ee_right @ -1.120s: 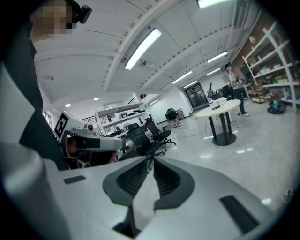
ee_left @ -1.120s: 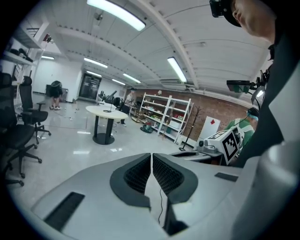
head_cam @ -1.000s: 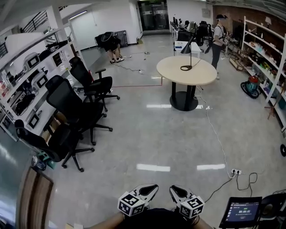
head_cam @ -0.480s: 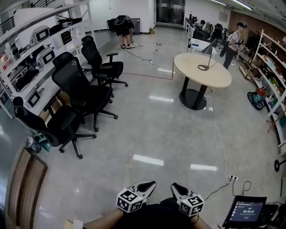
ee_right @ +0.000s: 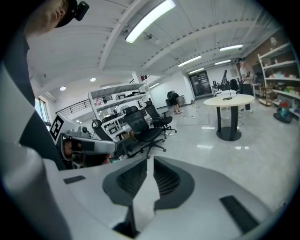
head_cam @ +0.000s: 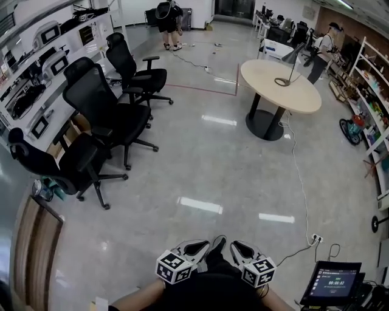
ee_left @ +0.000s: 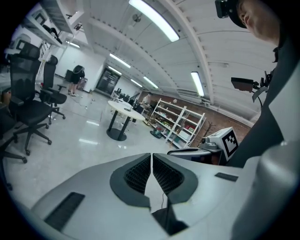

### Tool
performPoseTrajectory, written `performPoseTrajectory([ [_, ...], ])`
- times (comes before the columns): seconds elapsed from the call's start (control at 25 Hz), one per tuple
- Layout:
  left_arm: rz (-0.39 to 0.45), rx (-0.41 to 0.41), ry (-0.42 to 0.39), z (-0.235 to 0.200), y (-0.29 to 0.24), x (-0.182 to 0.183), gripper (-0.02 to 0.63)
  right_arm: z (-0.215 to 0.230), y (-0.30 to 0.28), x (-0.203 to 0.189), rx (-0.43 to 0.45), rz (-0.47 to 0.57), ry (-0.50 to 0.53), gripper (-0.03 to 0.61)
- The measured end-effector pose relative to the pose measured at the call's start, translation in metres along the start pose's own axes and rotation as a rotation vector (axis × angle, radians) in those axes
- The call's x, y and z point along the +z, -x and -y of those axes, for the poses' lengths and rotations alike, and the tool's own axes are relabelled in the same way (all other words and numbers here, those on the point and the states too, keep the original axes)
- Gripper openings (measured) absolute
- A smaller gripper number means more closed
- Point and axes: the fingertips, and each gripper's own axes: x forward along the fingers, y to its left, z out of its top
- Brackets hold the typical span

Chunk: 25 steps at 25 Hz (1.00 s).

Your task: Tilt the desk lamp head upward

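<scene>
The black desk lamp stands on a round beige table far across the room at the upper right; its ring base lies on the tabletop and its head tips downward. The lamp and table are also small in the right gripper view, and the table in the left gripper view. My left gripper and right gripper hang side by side close to my body, far from the lamp. Both have their jaws together, with nothing between them.
Three black office chairs stand along the left by shelving. A white cable runs over the floor to a power strip. A tablet sits at the bottom right. One person stands behind the table, another far back.
The view has swung and advanced across the floor, so the chairs and table sit differently in frame. Both grippers stay together at the bottom edge, a little lower, with jaws unchanged.
</scene>
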Motion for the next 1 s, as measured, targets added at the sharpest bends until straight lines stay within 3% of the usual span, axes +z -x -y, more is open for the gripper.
performPoseTrajectory([
  [0.16, 0.020, 0.088, 0.022, -0.037, -0.006, 0.026, 0.017, 0.021, -0.034, 0.032, 0.048, 0.017, -0.008, 0.044],
  [0.52, 0.026, 0.160, 0.020, -0.073, -0.077, 0.088, 0.017, 0.087, -0.085, 0.106, 0.136, 0.028, 0.017, 0.044],
  [1.0, -0.037, 0.119, -0.055, -0.098, -0.169, 0.140, 0.017, 0.184, -0.109, 0.151, 0.065, 0.115, -0.073, 0.044],
])
